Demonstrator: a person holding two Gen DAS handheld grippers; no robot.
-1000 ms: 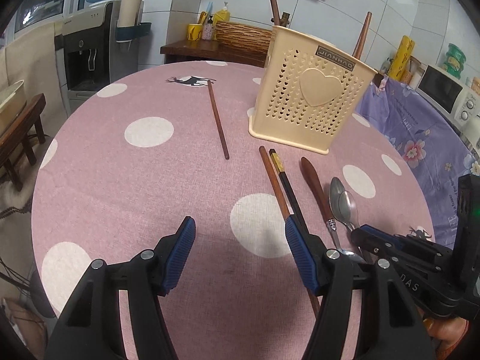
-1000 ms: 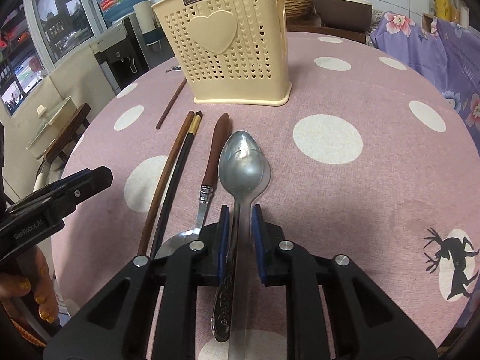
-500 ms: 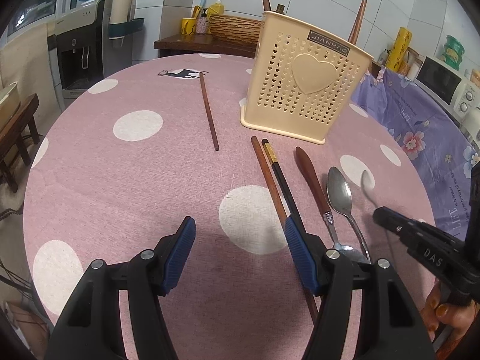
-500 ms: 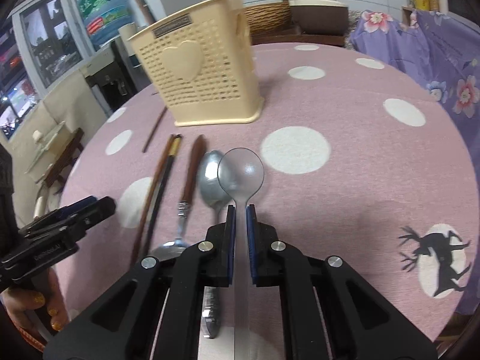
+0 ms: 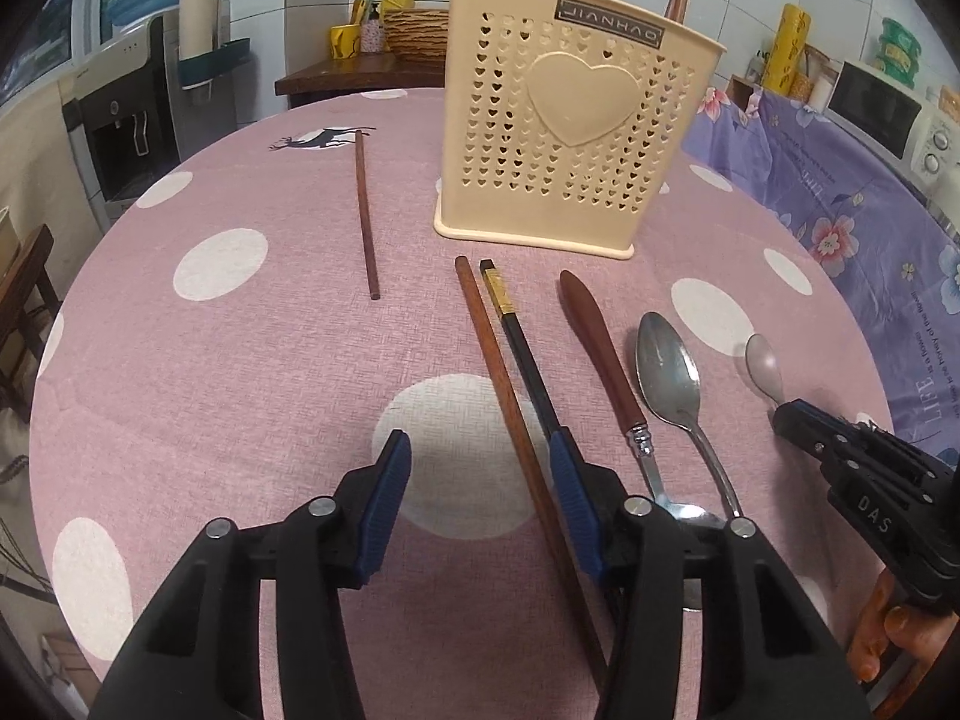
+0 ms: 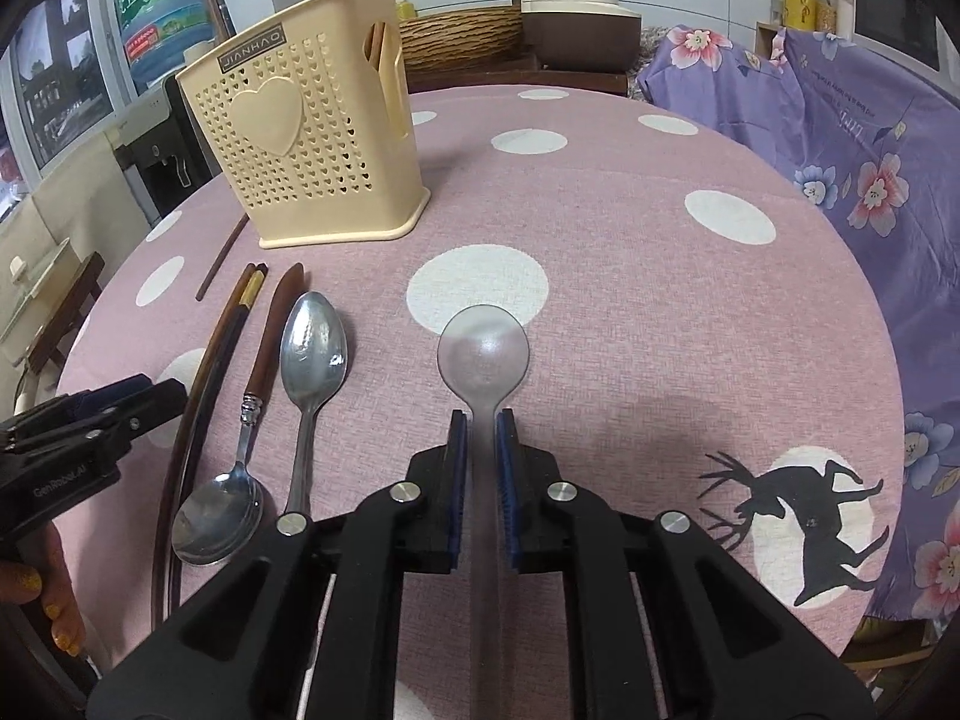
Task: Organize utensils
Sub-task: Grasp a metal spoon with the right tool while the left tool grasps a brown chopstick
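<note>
Your right tongs (image 6: 480, 420): just been opening, spoon (image 6: 483, 354) handle between pads, grip unclear, bowl pointing ahead | basket (image 6: 312, 138) lies ahead-left of you | your left tongs (image 5: 480, 450): apart, just been closing, astride chopstick (image 5: 510, 396).

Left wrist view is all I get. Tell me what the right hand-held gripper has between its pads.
Observer: A spoon's handle runs between the pads of the right hand-held gripper. The jaws have just been opening, and I cannot tell whether they grip it.
Operator: Describe the holder's side wall.
Observer: The holder has a slot in that wall, and a chopstick stands upright behind it.
Operator: Now the cloth to the right of that gripper.
Observer: The cloth has a black deer print there.
</note>
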